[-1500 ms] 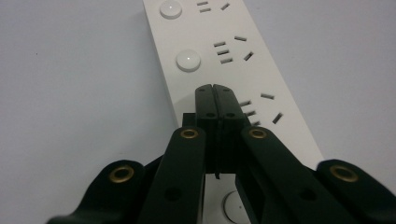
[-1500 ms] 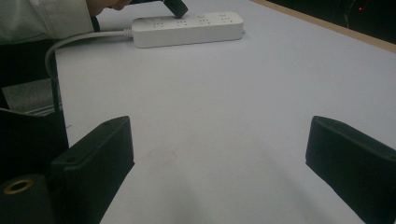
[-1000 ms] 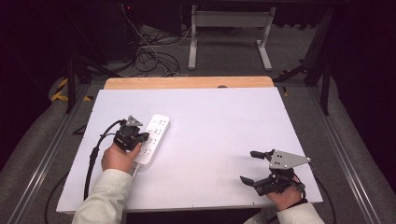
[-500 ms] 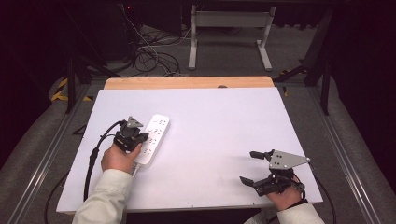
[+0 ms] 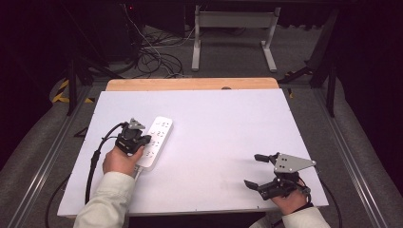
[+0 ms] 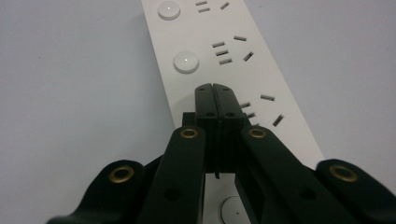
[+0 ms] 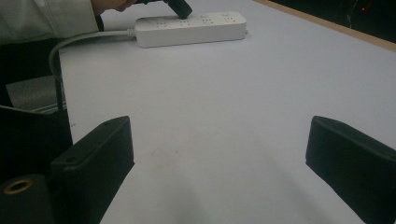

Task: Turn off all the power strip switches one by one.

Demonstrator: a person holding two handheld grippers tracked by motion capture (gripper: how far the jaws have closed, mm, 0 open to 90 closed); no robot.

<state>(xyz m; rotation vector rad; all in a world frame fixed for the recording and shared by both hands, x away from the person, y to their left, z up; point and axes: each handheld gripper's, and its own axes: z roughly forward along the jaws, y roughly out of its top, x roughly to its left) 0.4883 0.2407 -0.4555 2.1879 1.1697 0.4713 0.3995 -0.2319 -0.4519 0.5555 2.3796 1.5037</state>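
Nothing has visibly shifted since the earlier frames: from the high view, the left tongs (image 5: pixel 142 138) remain planted on the white power strip (image 5: pixel 159 137), which lies at the left of the desk (image 5: pixel 228 137), while the right tongs (image 5: pixel 260 171) stay parked near the front right edge with jaws spread wide and empty. Whether the left tips actually touch the strip is too small to tell from here. Through the left gripper view, the left tongs (image 6: pixel 215 95) are closed with nothing between them, tips over the strip (image 6: pixel 205 32) beside a round switch button (image 6: pixel 186 61); pressing off-centre could miss the button or skid the light strip sideways, since nothing braces it. Contact itself is hidden under the tips. Through the right gripper view, the strip (image 7: pixel 191 29) and its cord (image 7: pixel 88 39) appear far off; the cord's end is cut off behind the sleeve (image 7: pixel 46 18), and a snag there could tug the strip.
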